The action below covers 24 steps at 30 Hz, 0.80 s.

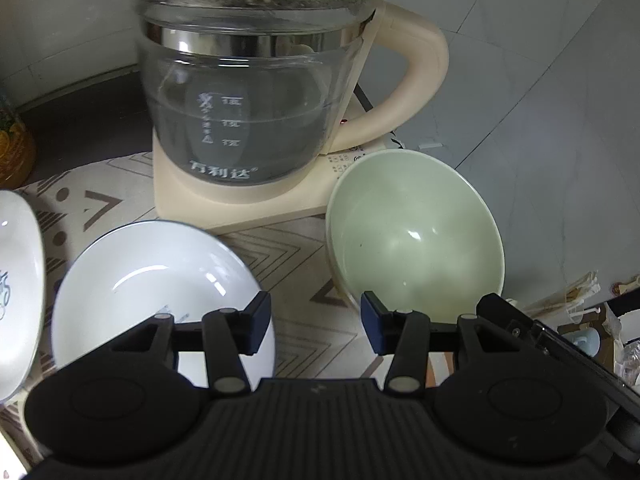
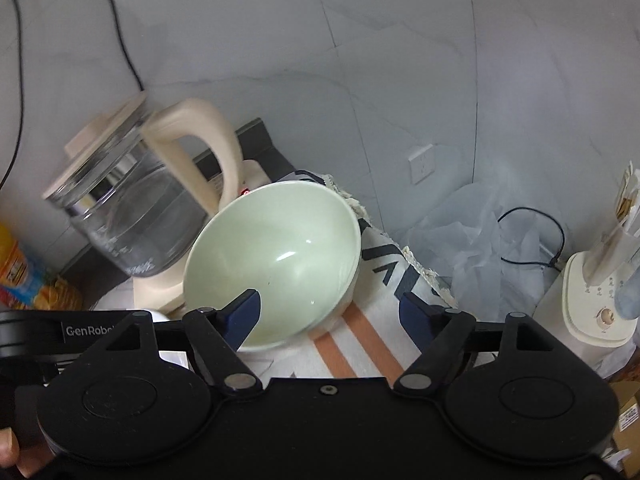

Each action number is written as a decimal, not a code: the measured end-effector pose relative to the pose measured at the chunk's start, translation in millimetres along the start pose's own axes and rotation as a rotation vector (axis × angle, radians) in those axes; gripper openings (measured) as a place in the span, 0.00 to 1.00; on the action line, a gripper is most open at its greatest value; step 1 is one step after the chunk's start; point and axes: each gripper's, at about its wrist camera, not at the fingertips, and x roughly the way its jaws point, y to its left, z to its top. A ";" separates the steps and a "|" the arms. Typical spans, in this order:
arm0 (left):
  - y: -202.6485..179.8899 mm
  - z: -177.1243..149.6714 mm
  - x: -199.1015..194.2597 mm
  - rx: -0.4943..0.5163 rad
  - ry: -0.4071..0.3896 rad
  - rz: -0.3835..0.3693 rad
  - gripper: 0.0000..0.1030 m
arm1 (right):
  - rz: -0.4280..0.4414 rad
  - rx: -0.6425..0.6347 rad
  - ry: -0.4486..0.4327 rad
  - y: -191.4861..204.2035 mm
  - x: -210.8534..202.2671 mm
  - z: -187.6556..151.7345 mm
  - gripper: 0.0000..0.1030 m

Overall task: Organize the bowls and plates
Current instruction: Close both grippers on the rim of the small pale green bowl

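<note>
**Both grippers open over the bowls**

Left wrist view: left gripper [image 1: 316, 322] parted to a middling gap, nothing between the blue pads, only patterned cloth [image 1: 296, 264] behind the gap. Left pad over the rim of the white plate [image 1: 160, 276], contact impossible to judge; right pad just before the near rim of the green bowl [image 1: 416, 236], likewise unclear. Green bowl tilted, leaning against the base of the glass kettle [image 1: 248, 92], near the cloth's right edge. Second white dish [image 1: 18, 280] cut off at the left border, its printed motif unreadable. Kettle lid cropped at the top.

Right wrist view: right gripper [image 2: 330, 312] spread wide, holding nothing. Left finger [image 2: 244, 312] inside the green bowl [image 2: 276, 256], over its near wall; right finger outside, over the striped cloth [image 2: 360, 336]. Touch on the bowl wall not discernible. Kettle [image 2: 132, 208] blurred behind the bowl.
</note>
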 end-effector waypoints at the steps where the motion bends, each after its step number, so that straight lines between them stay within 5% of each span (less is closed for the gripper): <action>1: -1.0 1.2 2.4 -0.001 0.000 -0.004 0.46 | -0.001 0.010 0.004 -1.4 3.0 0.9 0.74; 16: -7.3 13.8 48.2 -0.045 0.045 -0.013 0.46 | 0.011 0.111 0.062 -12.5 45.6 10.5 0.72; 20: -6.5 13.8 53.1 -0.063 0.033 -0.018 0.44 | 0.001 0.147 0.095 -18.5 59.6 12.2 0.60; 24: -4.4 13.7 58.9 -0.078 0.034 -0.024 0.25 | -0.012 0.193 0.131 -24.6 70.3 11.8 0.38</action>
